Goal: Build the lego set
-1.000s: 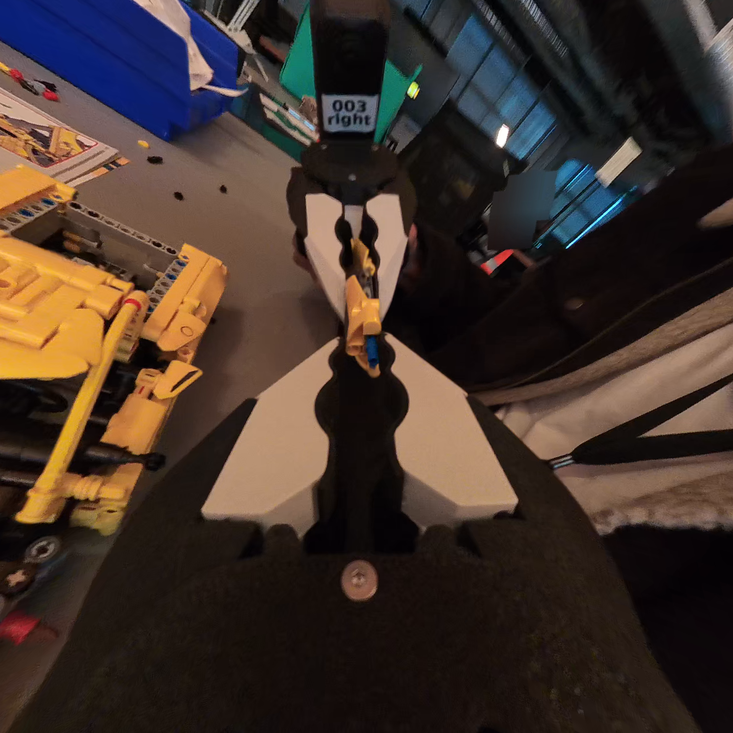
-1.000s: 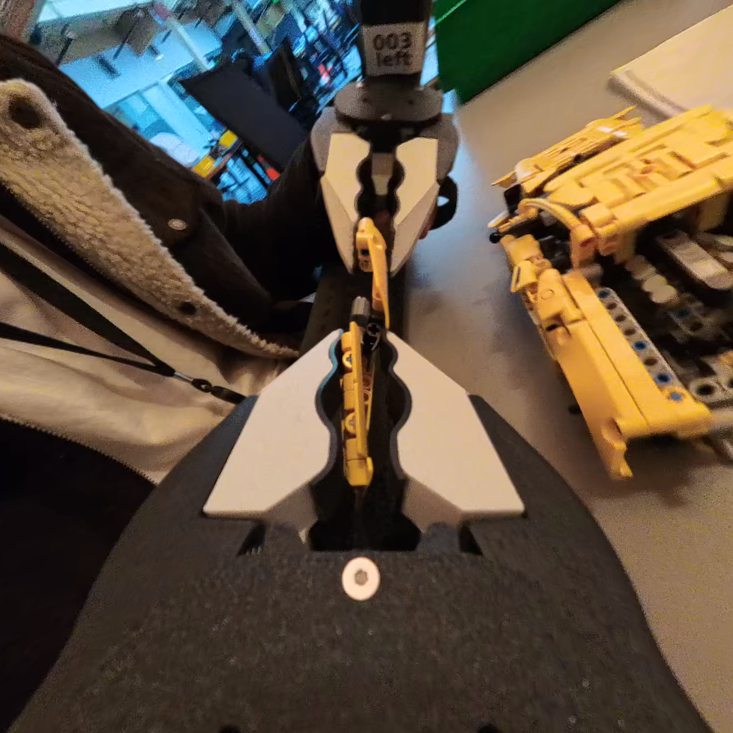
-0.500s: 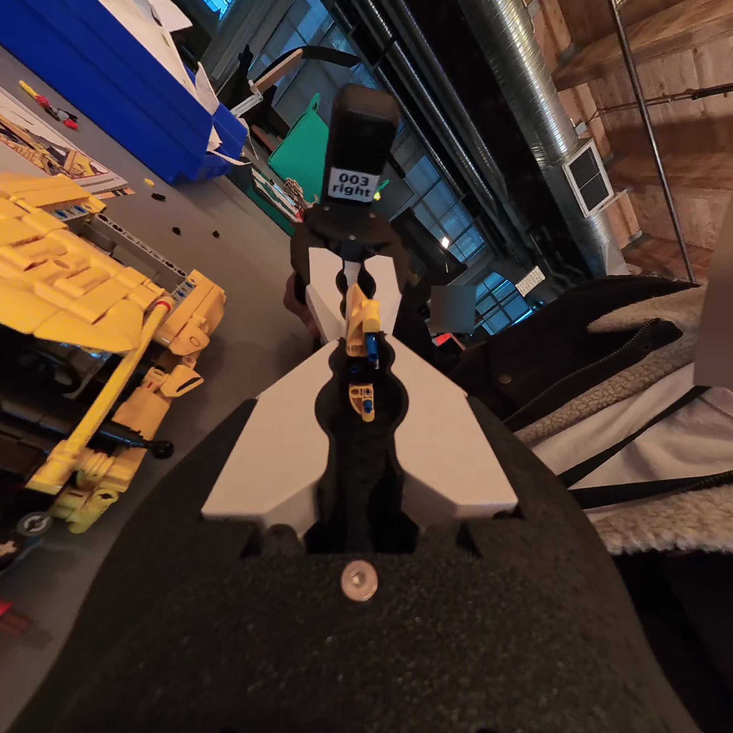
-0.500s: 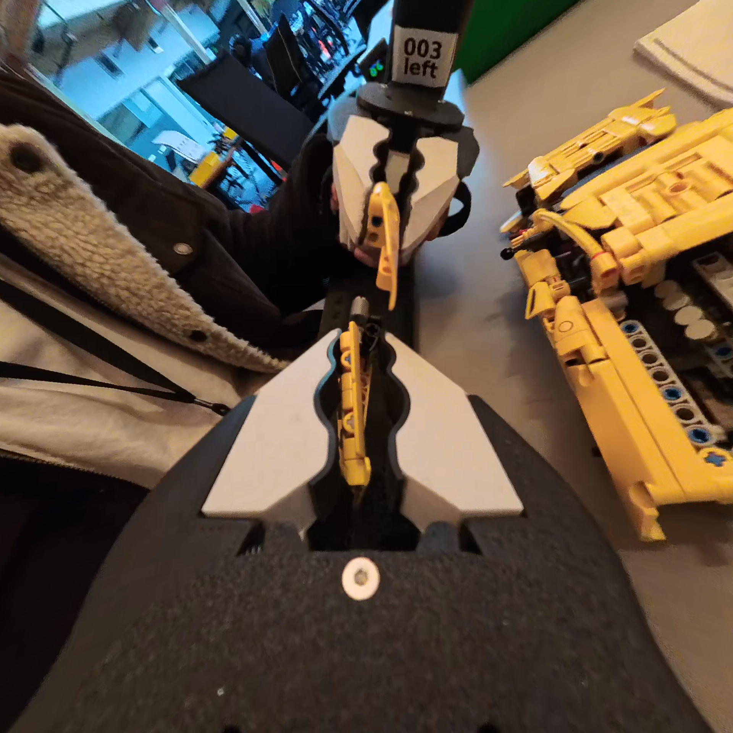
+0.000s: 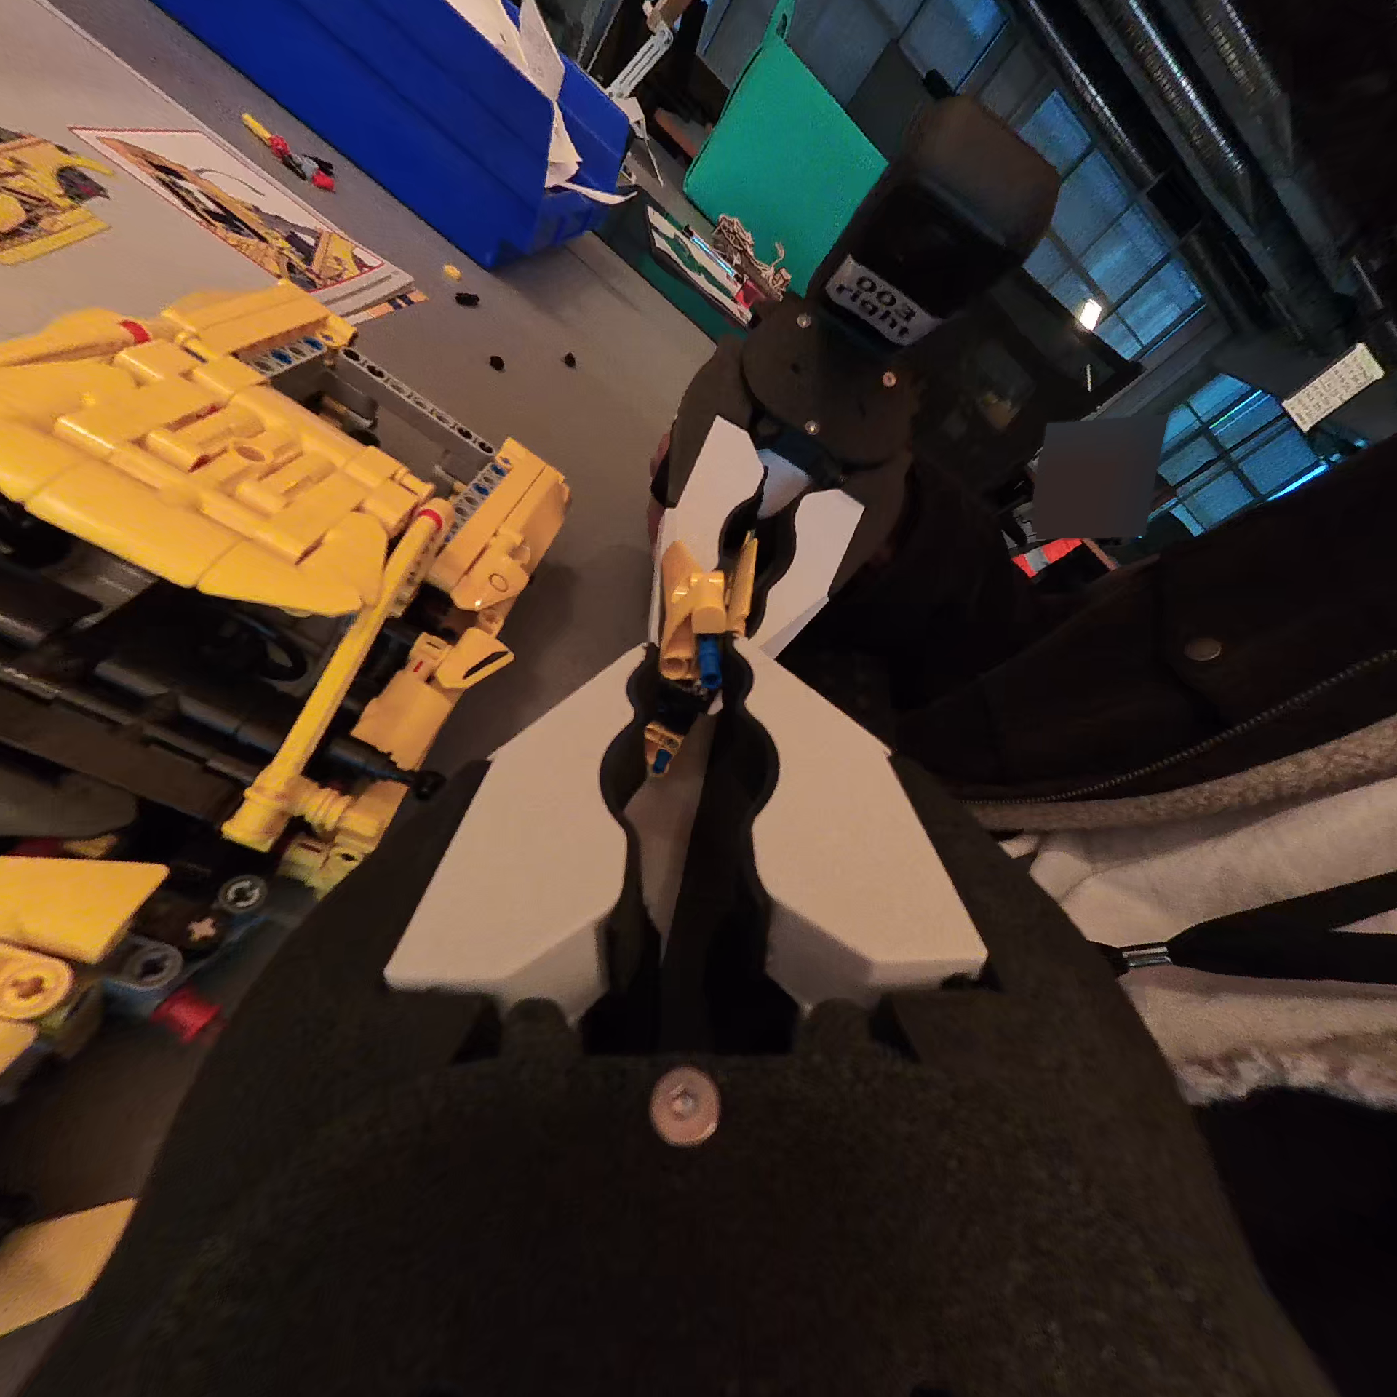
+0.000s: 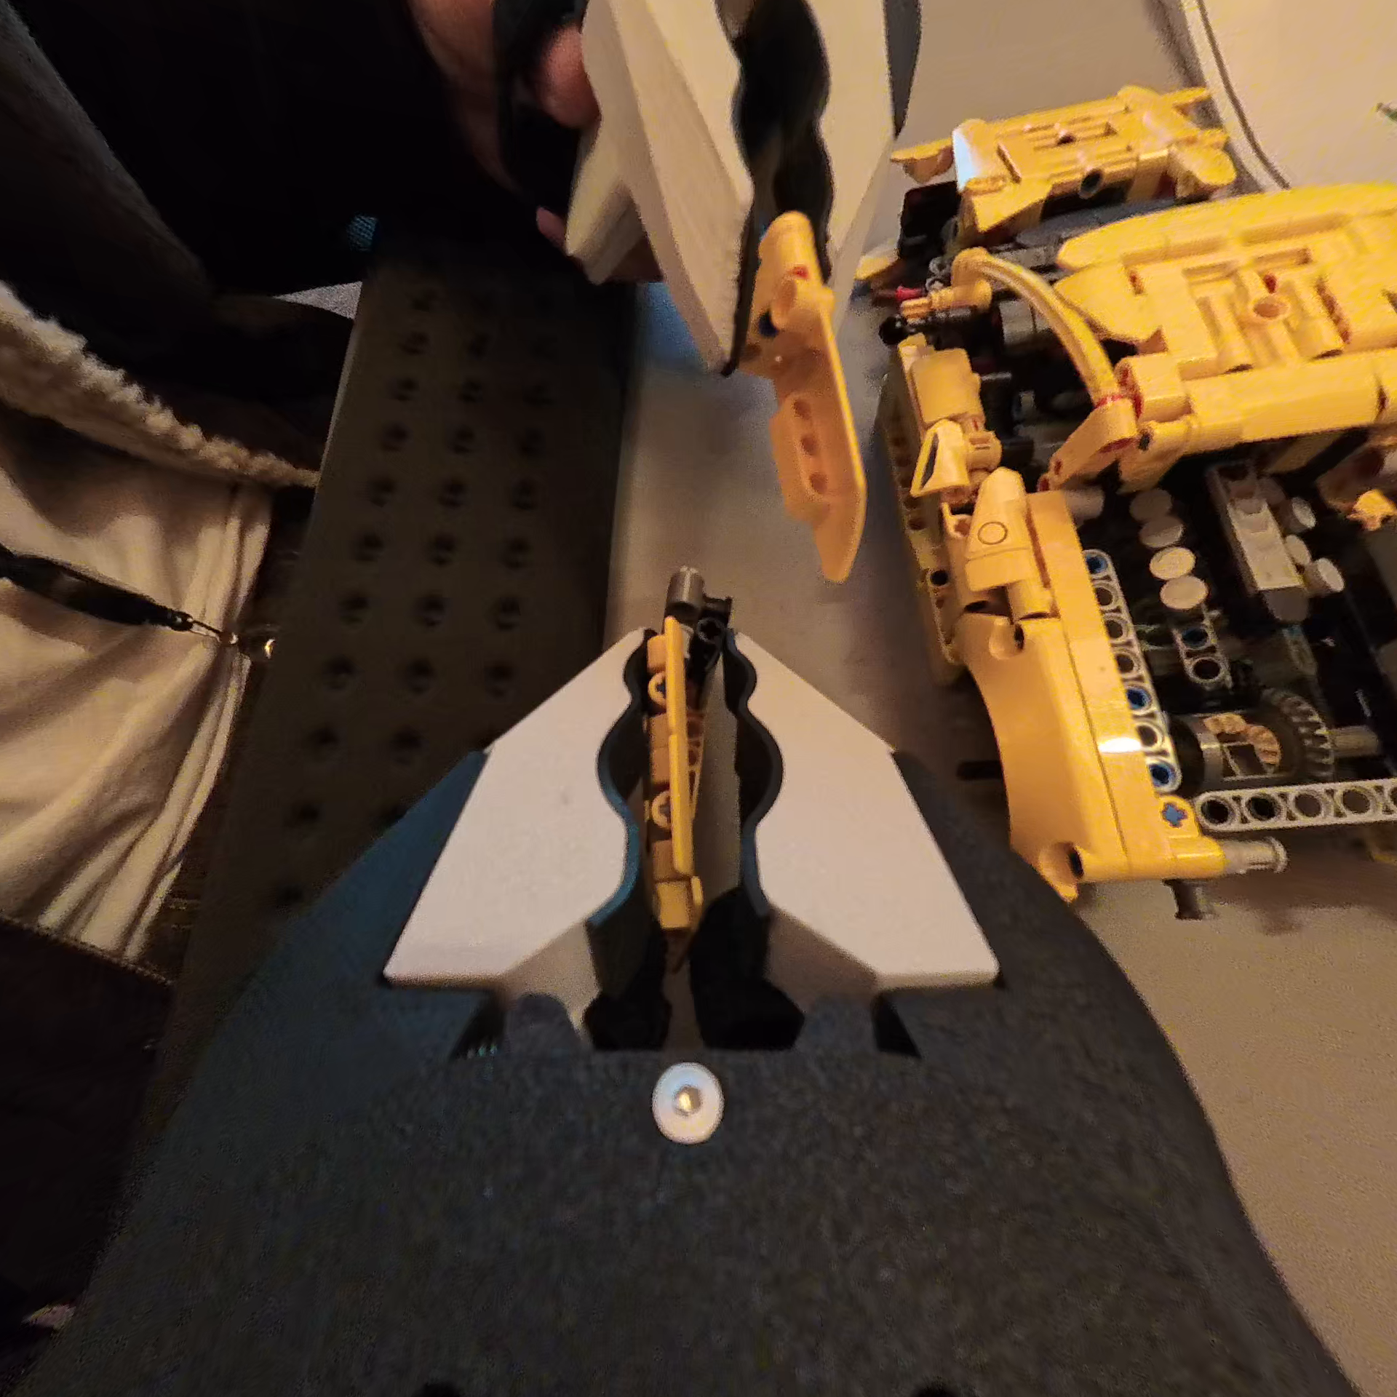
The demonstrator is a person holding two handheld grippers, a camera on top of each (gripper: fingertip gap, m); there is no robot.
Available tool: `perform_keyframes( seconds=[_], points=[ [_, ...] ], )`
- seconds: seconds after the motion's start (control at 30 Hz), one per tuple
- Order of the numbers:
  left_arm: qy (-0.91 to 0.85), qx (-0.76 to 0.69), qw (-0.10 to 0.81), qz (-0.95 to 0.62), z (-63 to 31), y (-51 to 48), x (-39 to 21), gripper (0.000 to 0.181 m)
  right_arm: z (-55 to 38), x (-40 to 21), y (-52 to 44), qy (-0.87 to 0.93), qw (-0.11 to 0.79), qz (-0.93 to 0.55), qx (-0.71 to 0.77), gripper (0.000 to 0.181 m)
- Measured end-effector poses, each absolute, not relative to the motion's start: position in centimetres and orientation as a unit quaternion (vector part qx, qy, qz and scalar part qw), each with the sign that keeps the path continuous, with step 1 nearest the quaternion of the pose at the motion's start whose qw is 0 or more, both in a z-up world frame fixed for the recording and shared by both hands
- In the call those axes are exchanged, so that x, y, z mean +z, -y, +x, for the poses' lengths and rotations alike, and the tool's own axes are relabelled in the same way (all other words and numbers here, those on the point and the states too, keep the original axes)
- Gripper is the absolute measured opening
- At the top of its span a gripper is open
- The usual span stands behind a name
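My left gripper [image 5: 684,659] is shut on a yellow curved panel [image 5: 684,605] with a blue pin; in the right wrist view the panel [image 6: 815,393] hangs tilted from that gripper's tips. My right gripper [image 6: 688,642] is shut on a thin yellow sub-assembly [image 6: 674,763] with a black and grey connector at its front end. The two held pieces face each other with a gap between them. The big yellow lego vehicle [image 5: 227,491] stands on the grey table to the left; in the right wrist view the vehicle [image 6: 1134,491] is on the right.
A blue bin [image 5: 423,113], an instruction booklet [image 5: 242,212] and loose small black pieces [image 5: 495,363] lie beyond the vehicle. A black perforated plate [image 6: 453,529] runs along the table edge. The person's jacket [image 6: 113,680] is close by. My right fingertips sit around 6 cm from my left ones.
The two held pieces, end to end a second ago, have drawn apart. The left gripper's panel has swung towards the vehicle and tilted. The right wrist view now looks down at the table.
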State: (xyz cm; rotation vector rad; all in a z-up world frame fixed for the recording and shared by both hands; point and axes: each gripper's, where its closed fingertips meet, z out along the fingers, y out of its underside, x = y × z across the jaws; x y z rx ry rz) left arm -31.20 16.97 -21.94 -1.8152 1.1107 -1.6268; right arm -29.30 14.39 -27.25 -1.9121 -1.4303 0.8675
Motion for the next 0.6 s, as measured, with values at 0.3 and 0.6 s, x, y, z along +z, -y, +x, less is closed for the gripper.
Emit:
perform_keyframes(
  seconds=[0.3, 0.6],
  points=[
    [-0.421, -0.584, 0.238, -0.652, -31.3, -16.5, -21.9, 0.015, -29.1, -26.9, -13.8, 0.528, 0.317, -0.711, 0.339, 0.02],
    [-0.43, -0.58, 0.239, -0.649, -31.2, -16.3, -21.9, 0.015, -29.0, -25.8, -14.3, 0.486, 0.352, -0.718, 0.353, 0.019]
  ],
)
